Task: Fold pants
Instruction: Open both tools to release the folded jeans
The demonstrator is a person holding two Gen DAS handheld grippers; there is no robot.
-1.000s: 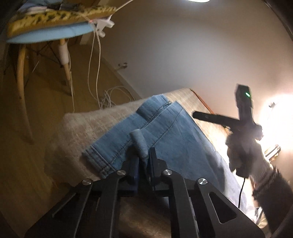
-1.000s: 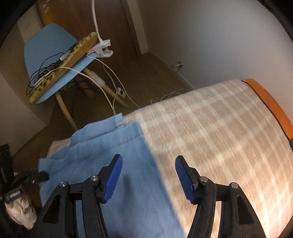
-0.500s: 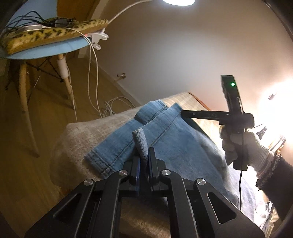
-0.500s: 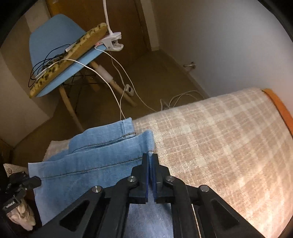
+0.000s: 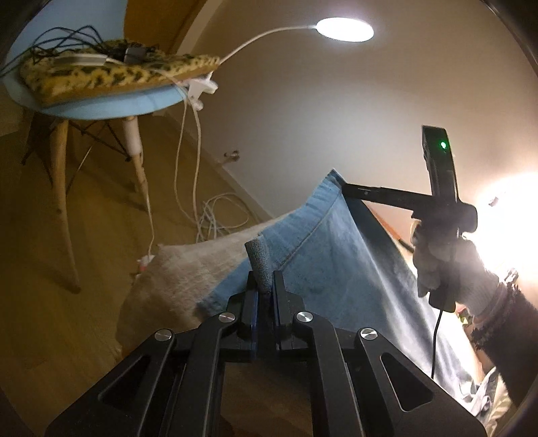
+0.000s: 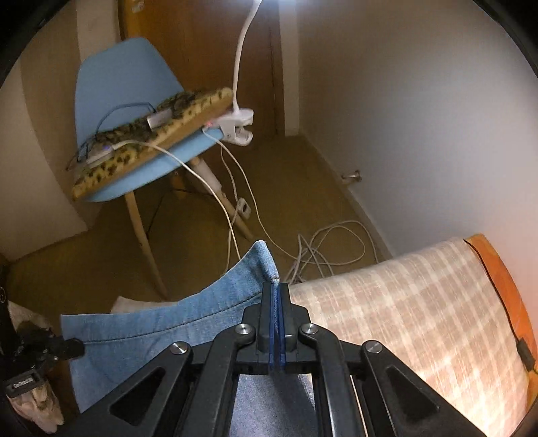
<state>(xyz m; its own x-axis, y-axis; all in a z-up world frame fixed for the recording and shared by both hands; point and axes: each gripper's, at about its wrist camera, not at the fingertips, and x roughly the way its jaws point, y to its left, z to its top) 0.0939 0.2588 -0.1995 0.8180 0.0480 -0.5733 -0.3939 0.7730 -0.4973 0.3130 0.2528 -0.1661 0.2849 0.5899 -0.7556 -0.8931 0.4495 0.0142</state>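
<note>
Light blue denim pants (image 5: 322,255) hang stretched between my two grippers above a plaid blanket (image 6: 403,302). My left gripper (image 5: 264,285) is shut on a bunched corner of the pants' edge that sticks up between its pads. In the same view a gloved hand holds my right gripper (image 5: 346,190), which pinches the far corner of the pants, raised off the blanket. In the right wrist view my right gripper (image 6: 276,292) is shut on the hem of the pants (image 6: 201,312), whose corner pokes up past the fingertips. At the left edge the left gripper (image 6: 67,348) grips the other corner.
A blue chair (image 6: 114,87) with a leopard-print cushion (image 5: 111,72), cables and a clamped white lamp (image 5: 344,29) stands on the wood floor beyond the bed. White cords (image 6: 322,248) lie coiled on the floor by the wall. An orange edge (image 6: 501,279) borders the blanket.
My right gripper went from open over the pants to shut on the far hem corner, then lifted it. The left gripper rose slightly, still holding its corner; the edge now hangs taut off the blanket.
</note>
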